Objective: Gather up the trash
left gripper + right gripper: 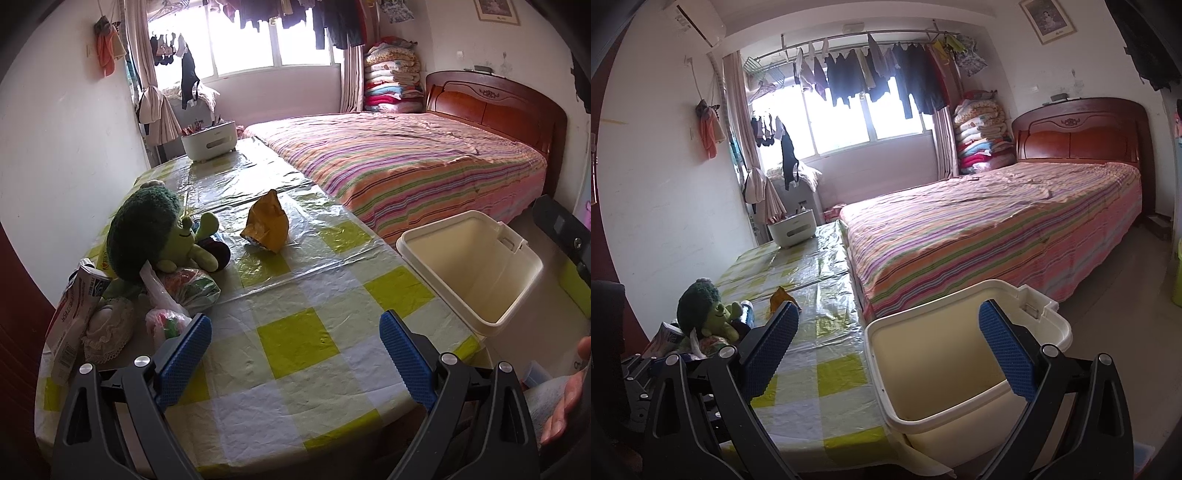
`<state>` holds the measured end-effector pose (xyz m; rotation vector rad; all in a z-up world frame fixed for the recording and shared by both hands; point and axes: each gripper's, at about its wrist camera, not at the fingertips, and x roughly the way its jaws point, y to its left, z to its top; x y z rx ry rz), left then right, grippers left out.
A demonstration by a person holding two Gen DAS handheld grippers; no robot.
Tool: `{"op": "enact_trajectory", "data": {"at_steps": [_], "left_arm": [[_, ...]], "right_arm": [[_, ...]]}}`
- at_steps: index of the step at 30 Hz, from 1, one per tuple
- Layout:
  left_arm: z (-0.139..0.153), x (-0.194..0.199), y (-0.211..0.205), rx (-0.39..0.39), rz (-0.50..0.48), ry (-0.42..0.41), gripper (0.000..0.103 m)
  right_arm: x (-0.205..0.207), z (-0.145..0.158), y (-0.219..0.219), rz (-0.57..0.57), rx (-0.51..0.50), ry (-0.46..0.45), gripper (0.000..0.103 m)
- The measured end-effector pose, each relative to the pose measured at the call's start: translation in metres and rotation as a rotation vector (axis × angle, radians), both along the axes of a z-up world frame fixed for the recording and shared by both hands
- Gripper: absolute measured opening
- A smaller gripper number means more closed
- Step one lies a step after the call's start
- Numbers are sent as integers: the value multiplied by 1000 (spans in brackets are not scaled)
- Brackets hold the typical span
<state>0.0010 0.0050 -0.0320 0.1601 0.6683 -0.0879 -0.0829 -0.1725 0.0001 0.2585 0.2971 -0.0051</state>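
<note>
Both our claws gape wide and hold nothing: the left gripper [293, 356] over the near table [295, 339], the right gripper [888, 354] above the empty bin [945, 373] at the table's right edge. A crumpled yellow wrapper [266, 223] lies mid-table, just right of the plush [159, 230]. We judge it light and slick on the glossy checked cover, so it may skid from closing pads, or we may snag the bags [173, 295] at near left. Beyond stands a striped bed [399, 162].
</note>
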Motion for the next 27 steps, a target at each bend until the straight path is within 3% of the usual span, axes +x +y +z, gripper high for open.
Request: {"op": "enact_trajectory", "data": {"at_steps": [18,27], "left_arm": [[1,-5,4,-5,54,-47,90],[-9,7,-5,4,74,7,90]], "right_arm": [[2,-2,4,70,36,22,97],[4,-4,-3,108,86,31,97]]}}
